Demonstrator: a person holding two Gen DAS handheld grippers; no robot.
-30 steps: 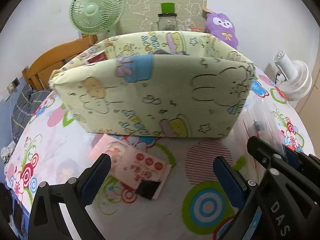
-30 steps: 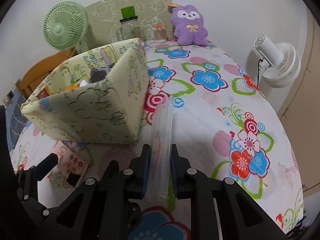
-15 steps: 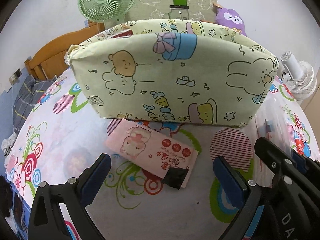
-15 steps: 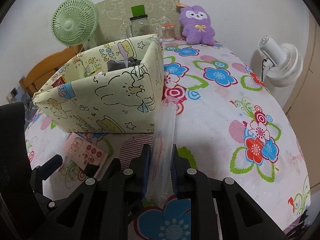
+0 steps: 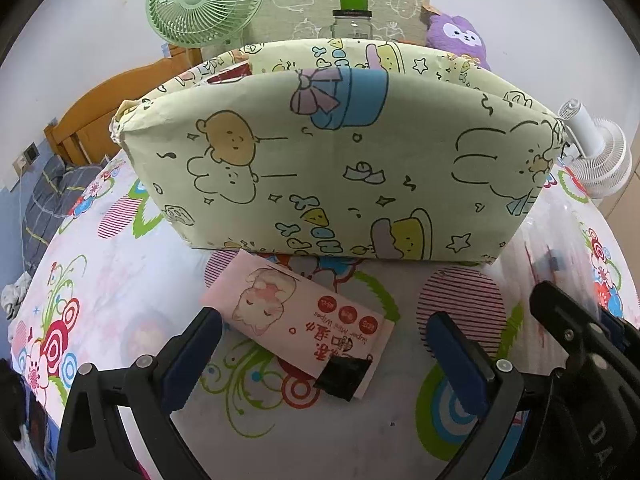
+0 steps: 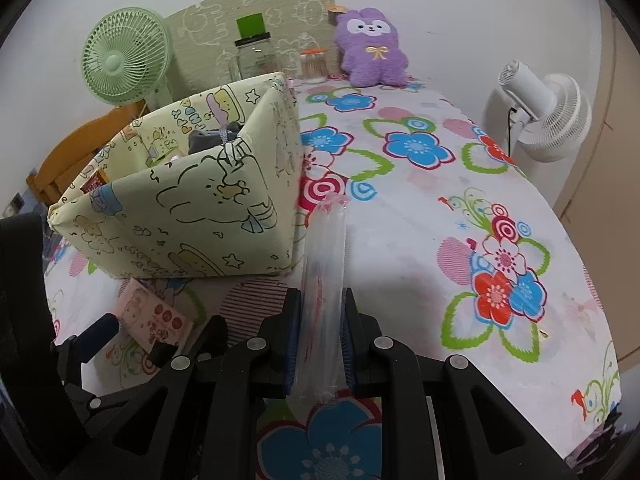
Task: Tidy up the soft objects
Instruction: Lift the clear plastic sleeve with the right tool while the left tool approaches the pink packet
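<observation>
at the far left a green fan (image 5: pixel 202 0) stands behind the desk (image 6: pixel 420 216). the left gripper (image 5: pixel 320 354) hangs over the flowered cloth with its fingers (image 5: pixel 192 354) spread wide, nothing between them; a pink wipes pack (image 5: pixel 296 318) lies flat just ahead of them, in front of the cartoon-print fabric box (image 5: pixel 336 168). further right, the right gripper (image 6: pixel 320 344) has its fingers (image 6: pixel 291 340) pressed onto a clear plastic packet (image 6: pixel 324 264), held on edge beside the box's right corner. a purple plush (image 6: pixel 370 46) sits at the back; a white fan (image 6: pixel 548 116) stands rightmost.
</observation>
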